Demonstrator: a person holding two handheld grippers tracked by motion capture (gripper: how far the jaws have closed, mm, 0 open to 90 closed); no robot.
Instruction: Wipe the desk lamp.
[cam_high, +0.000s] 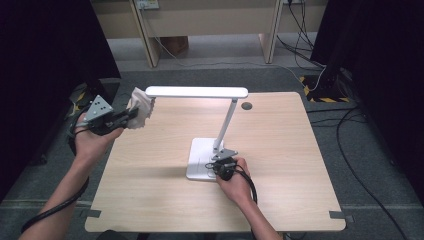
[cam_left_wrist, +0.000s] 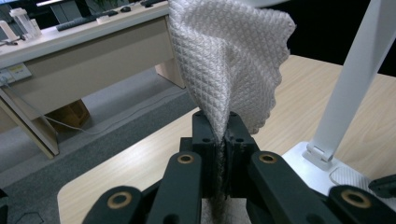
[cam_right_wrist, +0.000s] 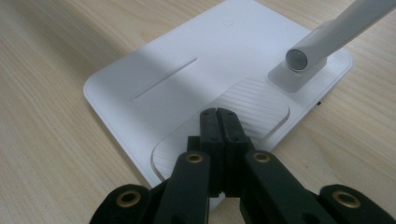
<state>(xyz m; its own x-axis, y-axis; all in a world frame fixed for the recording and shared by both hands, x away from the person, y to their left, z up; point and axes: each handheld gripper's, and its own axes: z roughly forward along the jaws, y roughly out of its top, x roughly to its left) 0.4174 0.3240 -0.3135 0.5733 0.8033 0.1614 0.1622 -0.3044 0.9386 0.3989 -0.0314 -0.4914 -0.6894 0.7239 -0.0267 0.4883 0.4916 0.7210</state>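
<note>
The left gripper (cam_high: 131, 114) holds a white cloth (cam_high: 141, 111) tight between closed jaws, above the table's (cam_high: 150, 200) far left corner. The right gripper (cam_right_wrist: 219, 114) is closed with nothing between, resting on the lamp's (cam_high: 200, 92) base (cam_right_wrist: 187, 51), near the table's middle.

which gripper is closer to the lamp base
Right. The right gripper sits shut over the near edge of the white lamp base, its tips on the ribbed pad. The left gripper is up at the table's far left corner, clamping a cloth.
</note>
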